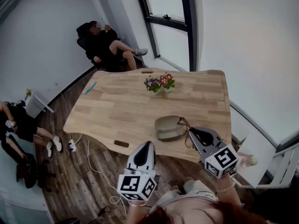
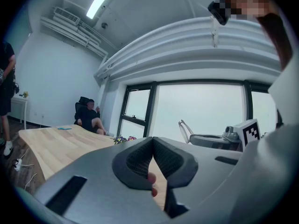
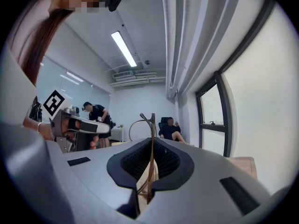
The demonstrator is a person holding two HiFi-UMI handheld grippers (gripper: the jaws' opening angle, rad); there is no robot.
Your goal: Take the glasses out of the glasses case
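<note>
Head view: glasses case (image 1: 169, 128) open on the wooden tabletop (image 1: 117, 111) near its front edge, glasses (image 1: 183, 125) just beside its right end, at the tip of the right gripper (image 1: 190, 130). The hold itself plain only in the right gripper view: jaws closed on the thin frame, a lens rim and a temple rising past the pads. Left gripper (image 1: 149, 144) at the tabletop's front edge, near the case but apart from it. In its own view, jaws pressed together with nothing between. Farther back, and seen together only from the head view: a small flower pot (image 1: 160, 85) and a blue pen (image 1: 90, 87).
</note>
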